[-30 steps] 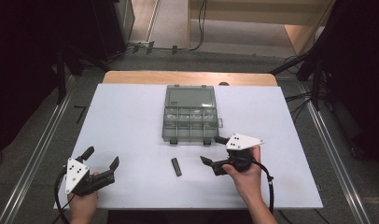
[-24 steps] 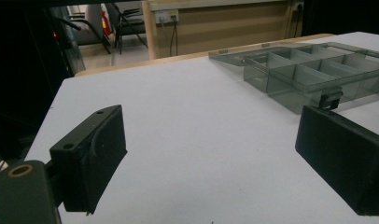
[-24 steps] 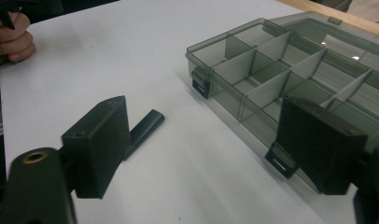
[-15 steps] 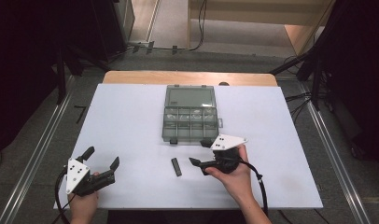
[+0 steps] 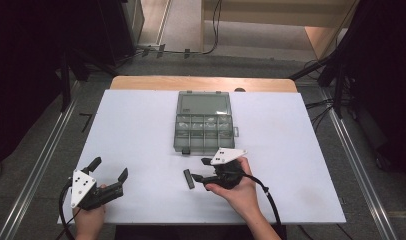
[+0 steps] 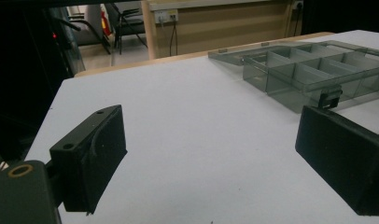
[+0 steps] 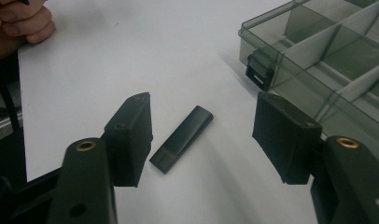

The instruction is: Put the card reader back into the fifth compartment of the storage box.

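Jaws of the right gripper (image 7: 204, 140) are spread wide around a small black stick (image 7: 182, 138), judged light, stiff, best pinched across its long sides.

high view: above, looking forward-down over whole tabletop (image 5: 141, 130) | gripper views: low, close, along jaws | shared: compartment box (image 5: 204, 123) (image 6: 313, 70) (image 7: 337, 51)
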Tool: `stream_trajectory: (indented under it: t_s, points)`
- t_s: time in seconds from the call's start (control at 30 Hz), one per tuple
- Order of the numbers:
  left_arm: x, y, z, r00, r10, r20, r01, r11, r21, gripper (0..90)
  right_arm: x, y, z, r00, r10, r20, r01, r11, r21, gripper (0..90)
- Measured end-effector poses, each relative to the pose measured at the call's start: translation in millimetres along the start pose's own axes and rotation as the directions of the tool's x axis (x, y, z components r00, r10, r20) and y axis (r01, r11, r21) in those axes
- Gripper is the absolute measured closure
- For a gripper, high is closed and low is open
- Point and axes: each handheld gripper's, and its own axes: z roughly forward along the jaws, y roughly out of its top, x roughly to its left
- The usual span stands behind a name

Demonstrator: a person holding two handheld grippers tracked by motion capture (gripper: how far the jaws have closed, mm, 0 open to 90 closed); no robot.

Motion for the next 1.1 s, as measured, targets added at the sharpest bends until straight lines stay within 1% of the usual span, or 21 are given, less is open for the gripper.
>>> stream_trajectory:
  t_s: [0.07, 0.1, 0.17, 0.2, 0.23, 0.3, 0.33, 0.4, 0.43, 0.5, 0.57, 0.63, 0.67, 0.77, 0.8, 0.83, 0.87, 1.03, 1.1]
  points:
    - [0.0, 0.0, 0.0, 1.0, 0.0, 0.0, 0.0, 1.0, 0.0, 8.9, 2.1, -0.1, 3.2, 1.0, 0.0, -0.005, 0.0, 1.0, 0.003, 43.6]
    - [0.0, 0.0, 0.0, 1.0, 0.0, 0.0, 0.0, 1.0, 0.0, 8.9, 3.1, -0.3, 4.9, 0.9999, 0.0, -0.016, 0.0, 1.0, 0.005, 47.7]
    - [0.1, 0.0, 0.0, 1.0, 0.0, 0.0, 0.0, 1.0, 0.0, 8.9, 5.0, -0.6, 8.7, 0.9995, -0.013, -0.029, 0.014, 1.0, 0.024, 54.9]
    - [0.1, 0.0, 0.0, 1.0, 0.0, 0.0, 0.0, 1.0, 0.0, 8.9, 7.4, -1.2, 12.7, 0.9992, -0.02, -0.035, 0.022, 0.999, 0.046, 59.2]
    - [0.1, 0.0, 0.0, 1.0, 0.0, 0.0, 0.0, 1.0, 0.0, 8.9, 7.4, -1.2, 12.7, 0.9992, -0.02, -0.035, 0.022, 0.999, 0.046, 59.2]
    - [0.1, 0.0, 0.0, 1.0, 0.0, 0.0, 0.0, 1.0, 0.0, 8.9, 8.6, -2.1, 16.6, 0.9991, -0.019, -0.038, 0.021, 0.998, 0.062, 61.3]
    - [0.2, 0.0, -0.1, 1.0, 0.0, 0.001, 0.0, 1.0, 0.0, 8.9, 8.8, -3.2, 19.9, 0.9984, -0.004, -0.056, 0.008, 0.997, 0.071, 68.2]
    - [0.3, 0.0, -0.1, 1.0, 0.0, 0.0, 0.0, 1.0, 0.0, 8.9, 9.9, -3.8, 22.3, 0.9978, -0.008, -0.065, 0.013, 0.997, 0.077, 74.4]
    - [0.3, 0.0, -0.2, 1.0, -0.001, 0.0, 0.001, 1.0, 0.0, 8.9, 9.9, -3.8, 22.3, 0.9978, -0.008, -0.065, 0.013, 0.997, 0.077, 74.4]
    - [0.4, 0.0, -0.1, 1.0, -0.001, 0.001, 0.001, 1.0, -0.001, 8.9, 12.9, -4.4, 26.2, 0.9954, -0.022, -0.094, 0.03, 0.996, 0.082, 83.3]
    - [0.4, 0.0, -0.2, 1.0, -0.001, 0.0, 0.001, 1.0, 0.0, 8.9, 15.9, -5.1, 29.5, 0.9943, -0.033, -0.101, 0.043, 0.995, 0.094, 86.9]
    - [0.7, 0.0, -0.1, 1.0, -0.001, 0.002, 0.001, 1.0, -0.002, 8.9, 18.4, -5.8, 32.6, 0.9941, -0.036, -0.103, 0.048, 0.993, 0.11, 87.3]
    - [0.8, 0.0, -0.2, 1.0, 0.0, 0.003, 0.0, 1.0, -0.002, 8.9, 20.3, -6.6, 36.0, 0.9924, -0.04, -0.117, 0.054, 0.991, 0.121, 87.4]
    - [0.8, 0.0, -0.1, 1.0, 0.0, 0.003, 0.0, 1.0, -0.002, 8.9, 22.9, -7.2, 38.5, 0.9921, -0.045, -0.117, 0.061, 0.989, 0.133, 87.4]
    - [0.7, 0.0, -0.1, 1.0, 0.0, 0.003, 0.0, 1.0, -0.001, 8.9, 25.2, -7.8, 41.5, 0.9906, -0.053, -0.126, 0.072, 0.986, 0.147, 87.4]
    - [0.5, 0.0, -0.1, 1.0, -0.001, 0.002, 0.001, 1.0, -0.001, 8.9, 25.2, -7.8, 41.5, 0.9906, -0.053, -0.126, 0.072, 0.986, 0.147, 87.4]
    - [0.4, 0.0, -0.2, 1.0, 0.0, 0.001, 0.0, 1.0, 0.0, 8.9, 27.5, -8.7, 44.3, 0.9907, -0.058, -0.123, 0.078, 0.984, 0.16, 87.4]
    - [0.3, 0.0, -0.2, 1.0, -0.001, 0.001, 0.001, 1.0, 0.0, 8.9, 29.8, -10.7, 47.9, 0.9909, -0.064, -0.118, 0.086, 0.979, 0.185, 87.5]
    - [0.3, 0.0, -0.2, 1.0, 0.0, 0.001, 0.0, 1.0, 0.0, 8.9, 30.0, -11.2, 48.2, 0.9907, -0.075, -0.114, 0.096, 0.978, 0.185, 87.5]
